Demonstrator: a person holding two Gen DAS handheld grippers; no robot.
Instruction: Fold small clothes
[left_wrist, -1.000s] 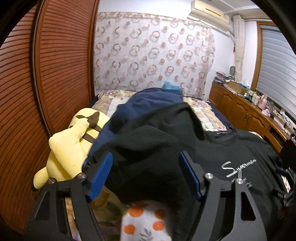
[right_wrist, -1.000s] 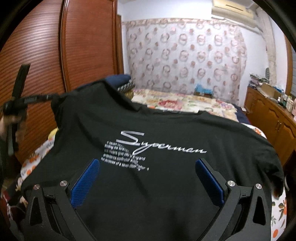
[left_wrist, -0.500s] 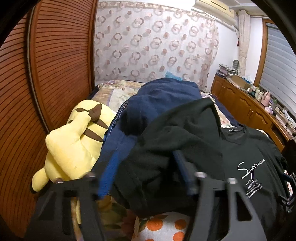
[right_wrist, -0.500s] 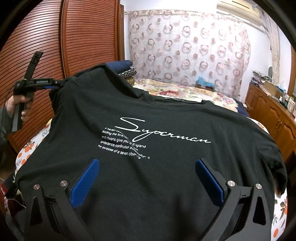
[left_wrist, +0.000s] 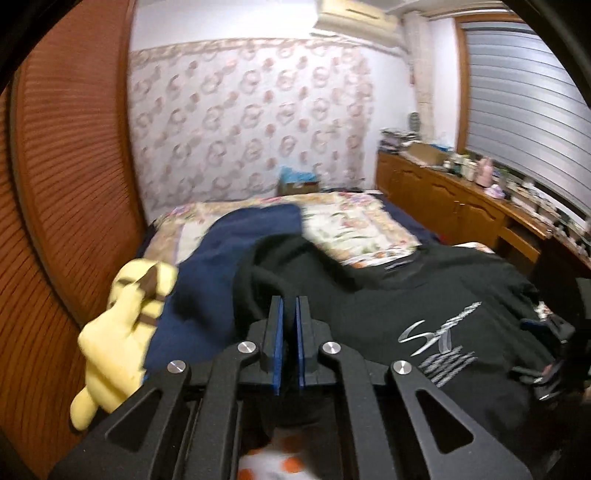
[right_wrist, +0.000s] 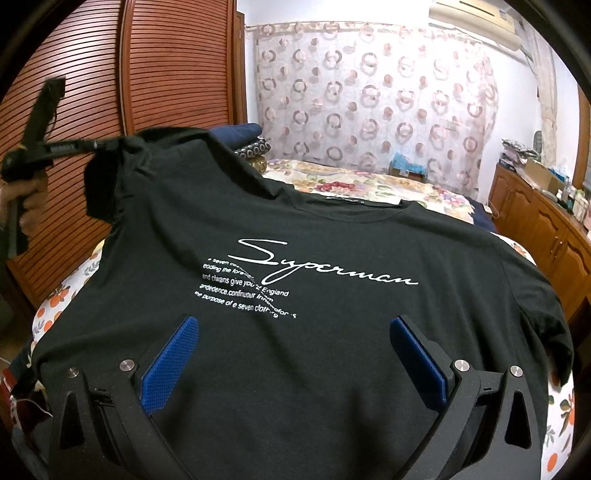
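Black t-shirt (right_wrist: 295, 350) — script reads "Superman"

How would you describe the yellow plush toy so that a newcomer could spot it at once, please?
Start at the slatted wooden wardrobe on the left, then look down to the bed edge beside it. The plush toy lies there against a navy garment, the only bright yellow thing, with brown markings.

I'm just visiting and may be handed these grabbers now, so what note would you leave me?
Left gripper: shut on the black T-shirt, pinching its sleeve and holding it lifted.
Right gripper: open, hovering over the shirt's lower front, holding nothing.
The shirt lies print-up on the bed, beside a yellow plush toy.
Done: sleeve grasped. Left: every fold.
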